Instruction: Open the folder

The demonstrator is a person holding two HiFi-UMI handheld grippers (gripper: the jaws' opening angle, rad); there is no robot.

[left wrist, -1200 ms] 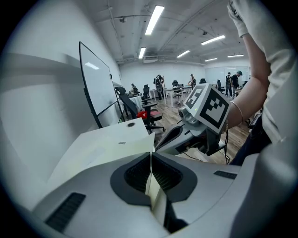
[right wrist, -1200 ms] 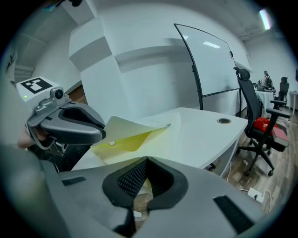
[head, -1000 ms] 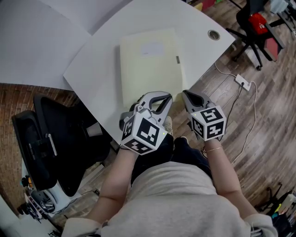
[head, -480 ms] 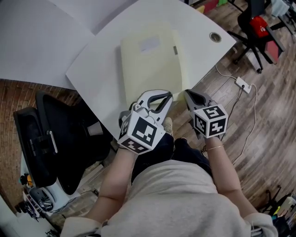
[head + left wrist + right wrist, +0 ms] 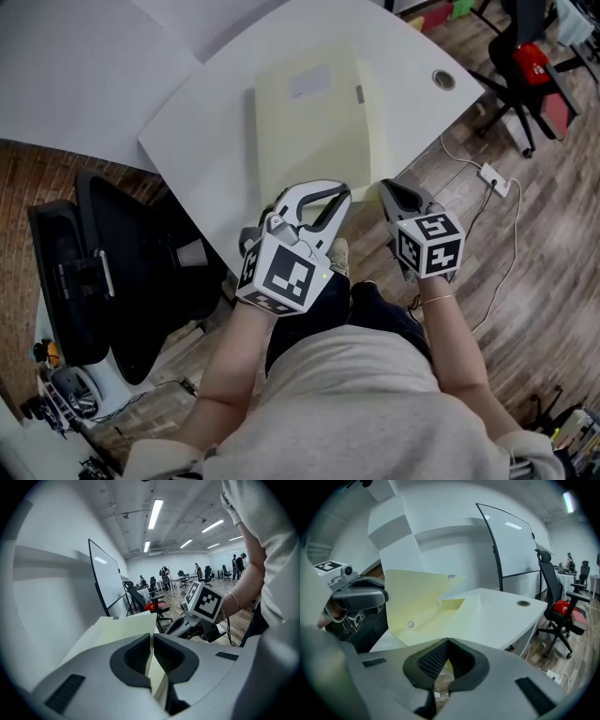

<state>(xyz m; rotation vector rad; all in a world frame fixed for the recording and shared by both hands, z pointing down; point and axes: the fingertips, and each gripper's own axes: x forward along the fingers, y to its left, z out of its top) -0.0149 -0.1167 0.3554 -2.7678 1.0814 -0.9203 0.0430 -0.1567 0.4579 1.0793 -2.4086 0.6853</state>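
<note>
Since a second ago the front cover of the pale yellow folder (image 5: 319, 131) is lifting away from the sheets under it, and its free right edge is now showing a step above the lower layer. The folder is lying on the white desk (image 5: 211, 141), close to the near edge, with a pale label (image 5: 309, 84) toward its far end. From the right gripper view the cover (image 5: 417, 597) is standing up at a slant on the left, and the inside with its pocket (image 5: 452, 605) is showing.

The left gripper (image 5: 343, 195) is sitting at the folder's near edge, and its fingers (image 5: 136, 656) are clamping on the thin edge of the cover, which is running up between the pads. The right gripper (image 5: 386, 187) is hanging just beside the folder's near right corner, at the desk's edge. Its fingers (image 5: 433, 660) are pressing together, and I cannot tell whether they are catching any of the folder.

A round cable hole (image 5: 443, 80) is sitting in the desk off to the folder's right. A black office chair (image 5: 122, 272) is standing on the left, below the desk. On the wooden floor (image 5: 525, 244) to the right, a white power strip (image 5: 492, 173) is trailing its cable, and another chair with a red seat (image 5: 530, 56) is standing farther off.
</note>
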